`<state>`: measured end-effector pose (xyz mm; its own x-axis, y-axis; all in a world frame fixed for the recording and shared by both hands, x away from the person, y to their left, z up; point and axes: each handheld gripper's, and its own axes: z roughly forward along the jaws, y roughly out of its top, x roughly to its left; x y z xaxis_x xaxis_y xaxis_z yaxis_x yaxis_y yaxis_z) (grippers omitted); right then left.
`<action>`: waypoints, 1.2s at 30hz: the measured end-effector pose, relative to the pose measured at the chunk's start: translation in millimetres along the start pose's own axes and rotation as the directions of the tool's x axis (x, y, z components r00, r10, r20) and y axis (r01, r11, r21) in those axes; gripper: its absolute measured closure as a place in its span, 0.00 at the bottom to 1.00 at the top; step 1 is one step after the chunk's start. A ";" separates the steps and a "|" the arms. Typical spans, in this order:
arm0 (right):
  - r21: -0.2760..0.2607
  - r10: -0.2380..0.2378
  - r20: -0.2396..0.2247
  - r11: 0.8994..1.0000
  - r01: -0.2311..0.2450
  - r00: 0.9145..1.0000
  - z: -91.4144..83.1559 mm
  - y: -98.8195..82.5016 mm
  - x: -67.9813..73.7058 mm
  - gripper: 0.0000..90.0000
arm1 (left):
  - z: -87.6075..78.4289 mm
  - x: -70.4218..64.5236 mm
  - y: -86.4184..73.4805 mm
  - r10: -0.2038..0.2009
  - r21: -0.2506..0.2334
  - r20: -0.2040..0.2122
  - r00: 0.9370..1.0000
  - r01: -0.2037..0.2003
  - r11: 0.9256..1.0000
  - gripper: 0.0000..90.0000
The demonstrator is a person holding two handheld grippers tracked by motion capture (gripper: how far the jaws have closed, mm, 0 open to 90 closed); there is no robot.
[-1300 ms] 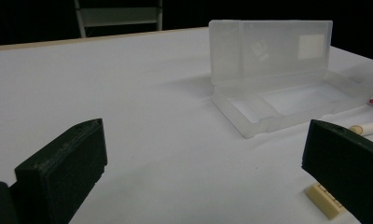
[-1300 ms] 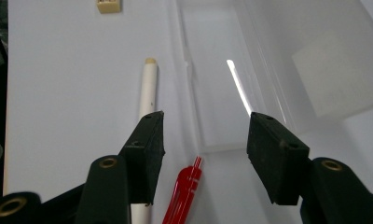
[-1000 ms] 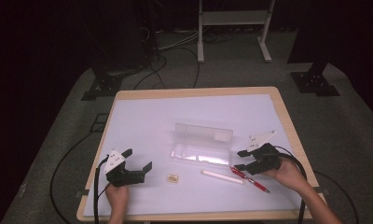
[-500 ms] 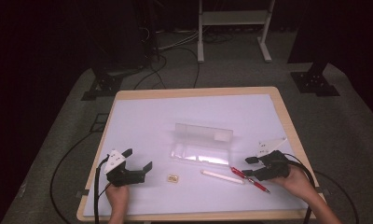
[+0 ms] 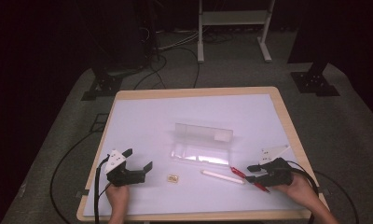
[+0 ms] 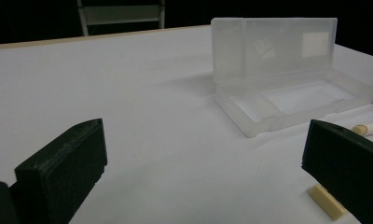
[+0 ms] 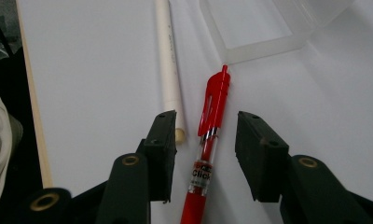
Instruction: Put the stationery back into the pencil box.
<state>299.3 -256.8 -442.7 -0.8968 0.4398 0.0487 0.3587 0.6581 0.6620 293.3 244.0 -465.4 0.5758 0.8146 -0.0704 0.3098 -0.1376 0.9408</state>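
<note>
Right tool [image 7: 201,133] straddling red pen [image 7: 211,121] on table [image 5: 138,121].
Jaws have just been closing and stand half-narrowed, pads clear of the pen, which lies beside the white stick [image 7: 169,70] near the open clear case [image 5: 201,147]. Left tool [image 5: 140,168] rests wide, empty.

Red pen [image 7: 208,140] bottom end cut off at the 6 o'clock edge, small tan piece [image 5: 173,178] too tiny to tell, white stick [image 6: 369,129] cut off at 3 o'clock

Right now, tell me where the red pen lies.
In the high view the red pen lies at the table's near right, beside the white stick, between the open jaws of the right gripper.
</note>
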 end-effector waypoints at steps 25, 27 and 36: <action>0.036 -0.002 0.062 0.999 0.000 0.998 11.2 -18.5 10.3 0.83 | -1.1 0.3 -0.3 0.002 -0.004 0.001 1.000 -0.002 1.000 0.00; 0.038 -0.010 0.073 0.999 0.007 0.997 11.3 -20.0 11.5 0.84 | -1.0 0.5 -0.2 0.000 -0.005 0.001 1.000 0.000 1.000 0.00; 0.028 0.027 0.076 0.999 -0.029 0.997 9.8 -22.9 12.3 0.87 | -1.2 0.2 -0.3 0.002 -0.004 -0.001 1.000 -0.002 1.000 0.00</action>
<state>282.6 -260.5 -464.6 -0.8647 0.5022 0.0097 0.3916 0.6619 0.6391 292.4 244.8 -465.3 0.5759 0.8147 -0.0680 0.3056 -0.1374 0.9422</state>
